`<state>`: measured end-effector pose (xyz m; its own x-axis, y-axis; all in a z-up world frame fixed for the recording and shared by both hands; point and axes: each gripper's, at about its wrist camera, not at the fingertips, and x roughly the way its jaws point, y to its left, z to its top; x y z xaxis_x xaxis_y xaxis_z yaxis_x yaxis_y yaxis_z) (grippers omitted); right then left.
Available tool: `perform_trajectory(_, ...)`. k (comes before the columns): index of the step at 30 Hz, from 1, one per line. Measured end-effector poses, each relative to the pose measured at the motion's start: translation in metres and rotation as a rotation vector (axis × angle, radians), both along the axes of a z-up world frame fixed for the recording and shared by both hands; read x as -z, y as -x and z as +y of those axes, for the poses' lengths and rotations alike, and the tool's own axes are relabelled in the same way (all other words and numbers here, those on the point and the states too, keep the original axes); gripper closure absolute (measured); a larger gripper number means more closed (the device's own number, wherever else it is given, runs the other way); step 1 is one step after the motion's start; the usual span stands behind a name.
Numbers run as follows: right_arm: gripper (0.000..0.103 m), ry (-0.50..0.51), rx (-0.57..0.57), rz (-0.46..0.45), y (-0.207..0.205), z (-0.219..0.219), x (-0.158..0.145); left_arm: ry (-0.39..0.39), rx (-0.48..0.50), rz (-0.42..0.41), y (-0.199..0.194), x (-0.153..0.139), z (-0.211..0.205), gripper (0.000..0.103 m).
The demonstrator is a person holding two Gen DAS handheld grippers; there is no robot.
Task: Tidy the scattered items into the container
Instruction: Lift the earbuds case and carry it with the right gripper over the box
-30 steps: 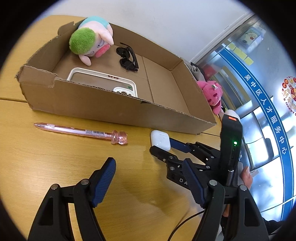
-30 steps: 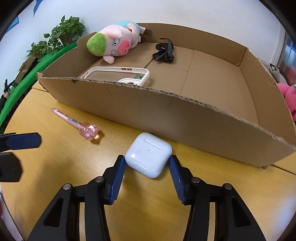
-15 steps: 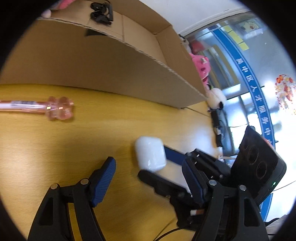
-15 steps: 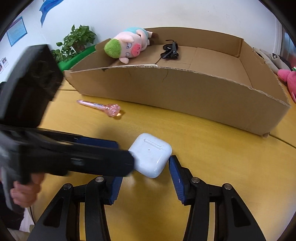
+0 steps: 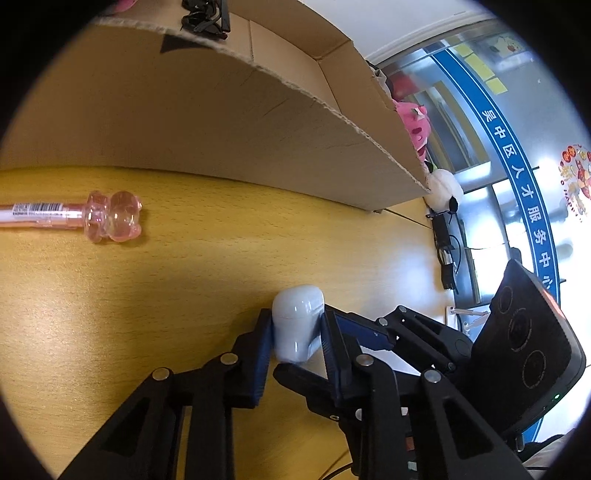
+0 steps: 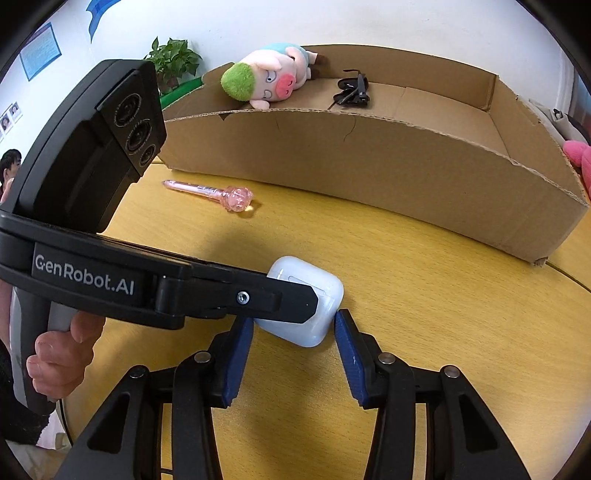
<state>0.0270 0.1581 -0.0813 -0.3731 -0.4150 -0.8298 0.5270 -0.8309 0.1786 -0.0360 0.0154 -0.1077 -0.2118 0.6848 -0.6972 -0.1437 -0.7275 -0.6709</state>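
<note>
A white earbud case sits low over the wooden table. My left gripper is shut on it; in the right wrist view its black body reaches in from the left across the case. My right gripper stands around the same case with its blue pads slightly apart from it, open. A pink pen lies on the table in front of the cardboard box.
Inside the box lie a plush pig with green hair and black sunglasses. A pink plush and a white plush sit beyond the box's right end. A potted plant stands behind the box.
My left gripper swung down and right to the earbud case and closed on it. My right gripper, which held the case, has loosened slightly and moved back from the box.
</note>
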Motion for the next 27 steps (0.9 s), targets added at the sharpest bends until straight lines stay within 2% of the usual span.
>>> perform_trajectory(4,0.054,0.0,-0.006,0.006,0.001,-0.001,-0.005,0.052,0.015,0.05,-0.001,-0.014,0.005,0.079)
perform_trajectory(8,0.054,0.012,-0.009,0.045,0.004,0.0,-0.023,0.094,0.027,0.113,0.004,-0.042,0.009,0.079)
perform_trajectory(11,0.055,0.018,-0.013,0.101,0.014,0.001,-0.049,0.138,0.058,0.194,0.017,-0.076,0.014,0.079)
perform_trajectory(20,0.055,0.023,-0.032,0.285,0.07,0.003,-0.143,0.184,0.096,0.417,0.071,-0.176,0.019,0.08)
perform_trajectory(22,0.055,0.024,-0.028,0.309,0.084,0.002,-0.159,0.182,0.104,0.438,0.088,-0.191,0.021,0.08)
perform_trajectory(27,0.055,0.028,-0.016,0.322,0.122,0.003,-0.184,0.181,0.119,0.457,0.125,-0.205,0.02,0.081)
